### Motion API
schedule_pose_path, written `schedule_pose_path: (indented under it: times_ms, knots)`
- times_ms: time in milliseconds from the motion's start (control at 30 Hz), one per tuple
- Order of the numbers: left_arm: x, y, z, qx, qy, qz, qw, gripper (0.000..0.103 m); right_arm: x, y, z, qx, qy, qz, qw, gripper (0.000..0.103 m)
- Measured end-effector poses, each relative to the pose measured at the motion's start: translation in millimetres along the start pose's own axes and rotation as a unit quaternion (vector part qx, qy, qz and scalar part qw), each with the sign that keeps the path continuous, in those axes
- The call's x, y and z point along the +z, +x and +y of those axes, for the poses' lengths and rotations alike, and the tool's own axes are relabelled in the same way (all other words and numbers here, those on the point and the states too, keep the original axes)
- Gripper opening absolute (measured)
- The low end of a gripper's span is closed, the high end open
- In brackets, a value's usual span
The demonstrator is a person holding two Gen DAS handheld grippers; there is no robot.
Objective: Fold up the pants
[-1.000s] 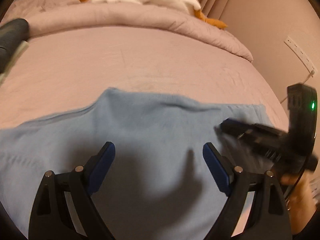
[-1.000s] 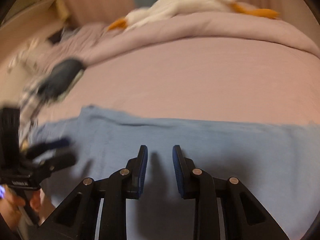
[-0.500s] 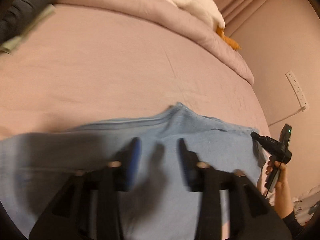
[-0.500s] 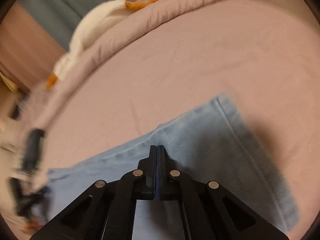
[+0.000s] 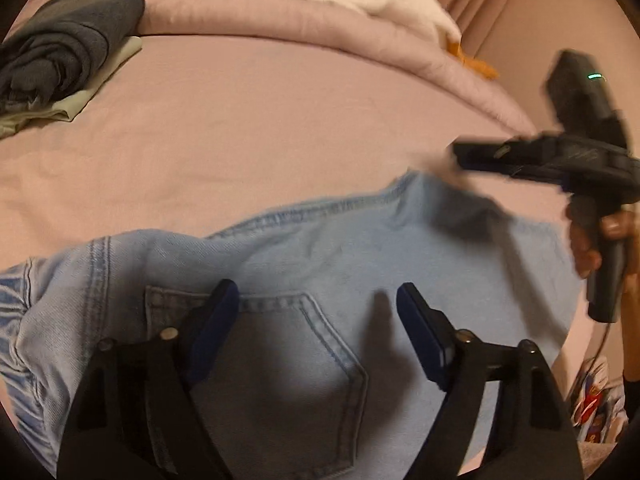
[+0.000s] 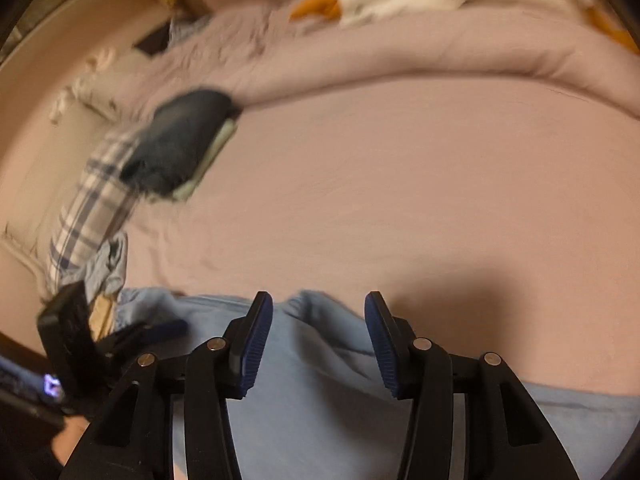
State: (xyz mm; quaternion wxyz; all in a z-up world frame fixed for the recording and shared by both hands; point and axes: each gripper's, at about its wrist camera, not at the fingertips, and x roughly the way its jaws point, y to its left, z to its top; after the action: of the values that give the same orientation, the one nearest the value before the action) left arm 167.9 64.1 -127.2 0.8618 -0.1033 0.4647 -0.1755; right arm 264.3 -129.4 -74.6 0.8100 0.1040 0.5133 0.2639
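The light-blue jeans (image 5: 320,264) lie flat on the pink bed (image 5: 260,128), back pocket up. The left hand-held gripper (image 5: 318,322) hovers over the pocket, jaws opening, nothing between them. The right hand-held gripper (image 6: 318,336) hangs above the far edge of the denim, jaws also opening and empty. To fold well, each should probably pinch 1 seam edge squarely, lift both together, and keep the cloth taut.

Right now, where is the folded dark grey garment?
In the left wrist view the folded dark grey garment lies at the upper left of the bed, on a pale green cloth, well beyond the jeans.
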Motion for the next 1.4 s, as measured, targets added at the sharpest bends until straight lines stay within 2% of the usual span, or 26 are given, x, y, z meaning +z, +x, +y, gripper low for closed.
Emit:
schedule_pose_path:
  times_ms: [100, 133, 167, 200, 267, 400, 500, 567, 633, 700, 800, 867, 933, 1000, 1067, 1100, 1133, 1167, 1200, 1233, 1267, 1300, 1333, 1367, 1400]
  knots:
    - [3.2, -1.3, 12.1, -0.002, -0.024, -0.003, 0.9997, 0.054, -2.3, 20.7, 7.7, -0.017, -0.018, 0.066, 0.997, 0.049]
    - [3.2, -1.1, 17.2, -0.003, -0.032, -0.006, 0.9995, 0.045, -7.7, 22.9, 12.2, -0.017, -0.025, 0.078, 0.997, 0.039]
    - [2.6, -1.2, 23.2, -0.007, -0.042, -0.009, 0.9991, 0.041, -14.0, 17.3, 13.5, -0.010, -0.030, 0.091, 0.995, 0.020]
    - [1.5, -2.8, 26.8, -0.013, -0.047, -0.013, 0.9987, 0.038, -17.2, 20.9, 14.8, -0.010, -0.036, 0.097, 0.995, 0.017]
    - [-1.1, -4.9, 30.9, -0.020, -0.048, -0.019, 0.9985, 0.036, -12.4, 23.2, 28.5, -0.026, -0.070, 0.094, 0.993, 0.011]
    - [-4.8, -5.6, 21.1, -0.005, -0.026, -0.027, 0.9993, 0.037, 0.3, 16.3, 15.0, -0.027, -0.037, 0.062, 0.997, 0.008]
    - [-3.8, -5.2, 23.1, -0.011, -0.033, -0.026, 0.9991, 0.037, -3.1, 43.4, 6.3, -0.044, -0.014, 0.075, 0.996, 0.008]
    - [-4.6, -5.7, 22.2, -0.010, -0.032, -0.025, 0.9991, 0.037, -5.5, 40.0, 8.0, -0.045, -0.019, 0.056, 0.997, 0.008]
    - [-3.7, -4.9, 21.9, -0.009, -0.031, -0.024, 0.9992, 0.037, -3.7, 17.2, 1.8, -0.033, 0.011, 0.013, 0.999, 0.008]
    - [-3.3, -4.3, 22.4, -0.010, -0.034, -0.023, 0.9991, 0.037, -3.1, -12.9, -4.1, -0.038, 0.028, -0.036, 0.998, 0.008]
    - [-1.9, -3.2, 22.3, -0.008, -0.034, -0.022, 0.9992, 0.037, -20.5, -55.8, -6.4, -0.032, 0.011, -0.075, 0.997, 0.008]
    - [-1.6, -2.4, 21.9, -0.007, -0.034, -0.020, 0.9992, 0.037, -44.1, -76.9, -8.6, -0.033, -0.005, -0.077, 0.996, 0.008]
    - [-0.1, -1.8, 22.3, -0.007, -0.035, -0.018, 0.9992, 0.037, -71.6, -88.6, -11.8, -0.043, -0.025, -0.060, 0.997, 0.008]
    - [0.9, -1.3, 22.1, -0.005, -0.036, -0.016, 0.9992, 0.037, -89.9, -89.5, -15.8, -0.050, -0.040, -0.037, 0.997, 0.008]
    - [2.2, -0.2, 21.0, -0.001, -0.034, -0.015, 0.9993, 0.037, -95.0, -75.3, -25.0, -0.077, -0.041, -0.018, 0.996, 0.008]
    - [2.8, 0.5, 19.9, 0.003, -0.032, -0.015, 0.9994, 0.037, -92.1, -71.3, -34.8, -0.088, -0.031, -0.012, 0.996, 0.008]
    - [2.9, 0.7, 19.1, 0.005, -0.032, -0.015, 0.9994, 0.037, -87.7, -55.8, -50.2, -0.115, -0.013, -0.005, 0.993, 0.008]
    - [3.8, 1.2, 18.3, 0.009, -0.033, -0.014, 0.9993, 0.037, -85.3, -47.9, -59.5, -0.117, 0.002, -0.002, 0.993, 0.006]
    - [3.9, 0.8, 17.7, 0.011, -0.035, -0.014, 0.9992, 0.037, -82.4, -44.6, -71.0, -0.097, 0.029, -0.019, 0.995, 0.004]
    - [4.1, 0.5, 17.3, 0.014, -0.039, -0.014, 0.9990, 0.037, -79.0, -50.1, -81.1, -0.077, 0.063, -0.053, 0.994, 0.004]
    - [4.6, 0.1, 16.7, 0.018, -0.043, -0.014, 0.9988, 0.037, -76.6, -56.6, -89.0, -0.069, 0.093, -0.082, 0.990, 0.006]
    - [5.7, -1.2, 14.4, 0.028, -0.051, -0.013, 0.9982, 0.037, -75.6, -62.4, -95.8, -0.079, 0.117, -0.103, 0.984, 0.010]
    - [6.7, -2.6, 12.0, 0.034, -0.056, -0.012, 0.9978, 0.042, -76.5, -69.3, -106.2, -0.096, 0.148, -0.120, 0.977, 0.019]
    - [8.0, -4.6, 8.6, 0.038, -0.059, -0.012, 0.9974, 0.047, -79.2, -74.6, -113.9, -0.091, 0.170, -0.124, 0.973, 0.020]
    - [9.9, -8.4, 0.7, 0.039, -0.058, -0.018, 0.9974, 0.058, -83.5, -80.8, -118.9, -0.071, 0.182, -0.130, 0.972, 0.020]
